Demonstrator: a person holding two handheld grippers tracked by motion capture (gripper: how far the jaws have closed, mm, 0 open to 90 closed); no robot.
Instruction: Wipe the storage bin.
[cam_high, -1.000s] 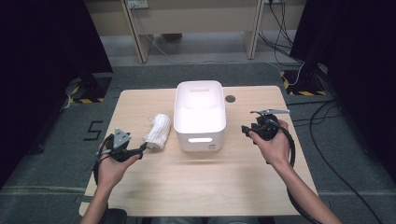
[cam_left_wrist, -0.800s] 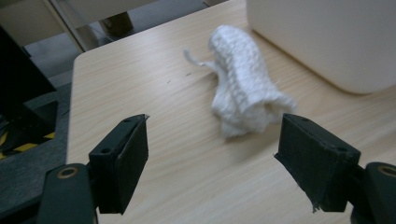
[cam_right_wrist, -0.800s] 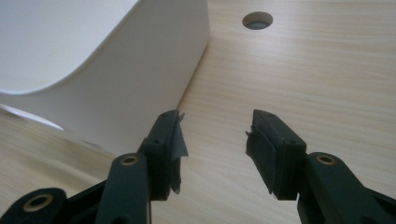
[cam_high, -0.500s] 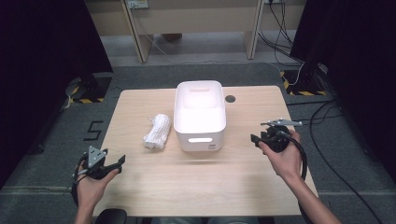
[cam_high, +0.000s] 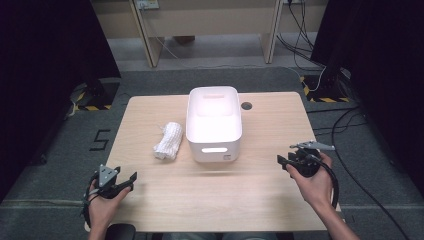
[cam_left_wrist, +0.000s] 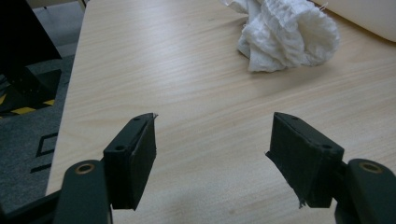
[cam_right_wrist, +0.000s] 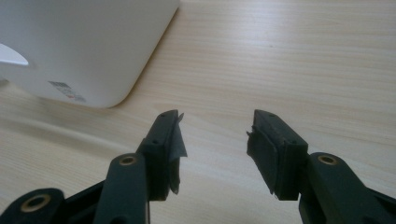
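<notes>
Near table's (cam_high: 150, 107) front edge, left gripper (cam_left_wrist: 212, 156) and right gripper (cam_right_wrist: 215, 140) agape, empty, towel (cam_high: 169, 140) well apart

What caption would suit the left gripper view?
Open left gripper above pale wooden table, facing a crumpled white cloth.

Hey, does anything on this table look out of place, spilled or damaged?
Nothing spilled. The white cloth lies crumpled beside the white bin, not inside it. The pad edges on both open grippers look frayed: left gripper, right gripper.
</notes>
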